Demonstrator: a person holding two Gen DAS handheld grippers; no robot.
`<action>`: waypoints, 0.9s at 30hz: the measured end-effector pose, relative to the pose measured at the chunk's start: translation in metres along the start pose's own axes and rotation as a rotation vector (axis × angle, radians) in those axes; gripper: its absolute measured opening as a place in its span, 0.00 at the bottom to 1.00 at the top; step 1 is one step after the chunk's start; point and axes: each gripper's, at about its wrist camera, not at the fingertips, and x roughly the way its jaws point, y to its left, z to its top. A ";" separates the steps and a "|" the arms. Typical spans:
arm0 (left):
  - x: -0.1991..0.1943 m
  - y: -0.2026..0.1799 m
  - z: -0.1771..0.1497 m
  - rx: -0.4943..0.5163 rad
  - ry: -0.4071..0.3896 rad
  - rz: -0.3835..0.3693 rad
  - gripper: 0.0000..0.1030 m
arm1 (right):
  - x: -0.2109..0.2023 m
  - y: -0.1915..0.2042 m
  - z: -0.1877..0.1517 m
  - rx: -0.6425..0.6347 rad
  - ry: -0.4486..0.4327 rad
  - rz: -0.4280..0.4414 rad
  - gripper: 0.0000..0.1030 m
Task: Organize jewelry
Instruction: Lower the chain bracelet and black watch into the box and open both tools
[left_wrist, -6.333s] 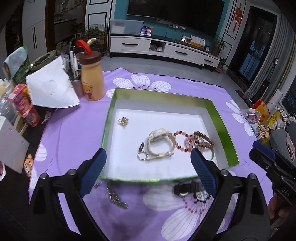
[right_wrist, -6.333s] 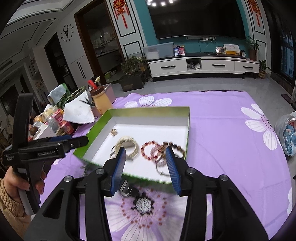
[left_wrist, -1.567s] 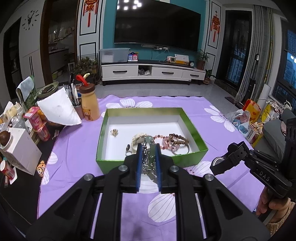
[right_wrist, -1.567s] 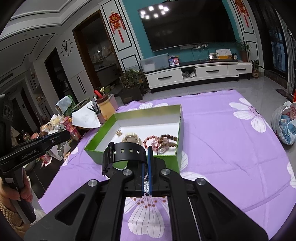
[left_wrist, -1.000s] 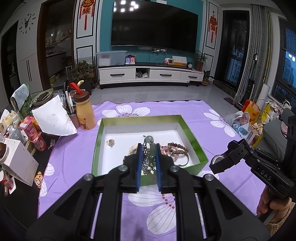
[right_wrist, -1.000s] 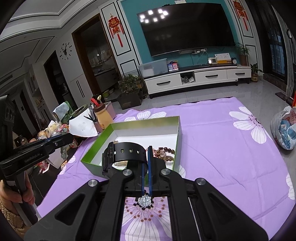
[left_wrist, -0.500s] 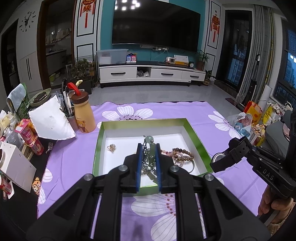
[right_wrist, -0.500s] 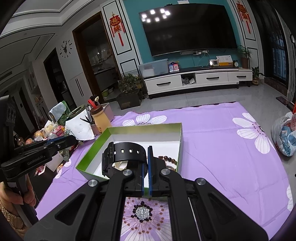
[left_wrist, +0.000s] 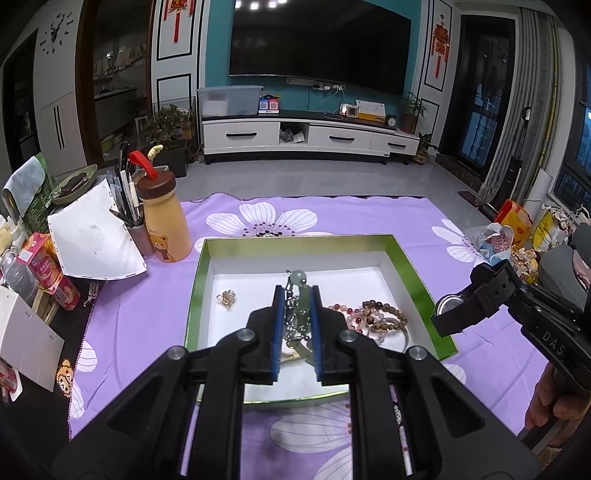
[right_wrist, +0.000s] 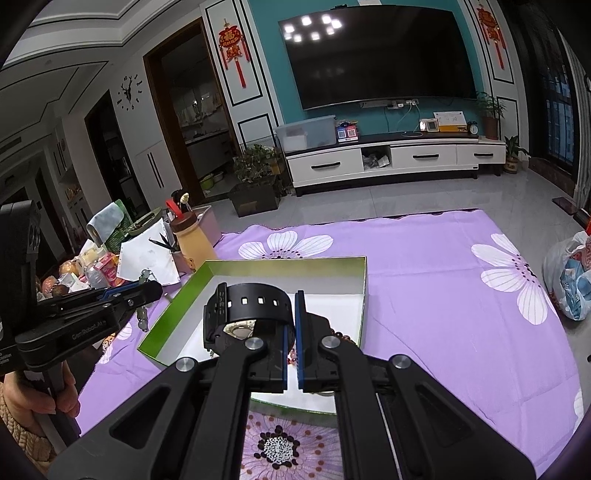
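A green box with a white floor (left_wrist: 413, 266) sits on the purple flowered cloth. My left gripper (left_wrist: 297, 314) is shut on a silver chain necklace with a green pendant (left_wrist: 296, 277), held over the box's middle. My right gripper (right_wrist: 291, 325) is shut on a black watch (right_wrist: 251, 301), held above the box's (right_wrist: 258, 266) near edge; the watch also shows in the left wrist view (left_wrist: 476, 295) at the box's right side. Inside the box lie bead bracelets (left_wrist: 373, 314) and a small gold trinket (left_wrist: 226, 297).
A tan bear bottle (left_wrist: 162, 218), a pen cup (left_wrist: 127, 206), a white paper (left_wrist: 92, 236) and snack boxes (left_wrist: 48, 273) crowd the left of the cloth. A white box (left_wrist: 22, 343) stands at the left edge. Plastic bags (left_wrist: 495, 240) lie off the right side.
Both grippers, each shut on its item, have moved forward toward the box; the necklace now hangs over the box floor and the watch is above the near rim.
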 end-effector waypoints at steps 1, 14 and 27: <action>0.002 0.001 0.000 -0.002 0.003 0.000 0.12 | 0.002 0.000 0.000 -0.002 0.002 -0.001 0.03; 0.039 0.011 -0.004 -0.004 0.073 0.023 0.12 | 0.042 -0.002 -0.003 -0.021 0.081 -0.023 0.03; 0.076 0.019 -0.015 -0.004 0.181 0.039 0.12 | 0.072 -0.007 -0.011 -0.027 0.181 -0.054 0.03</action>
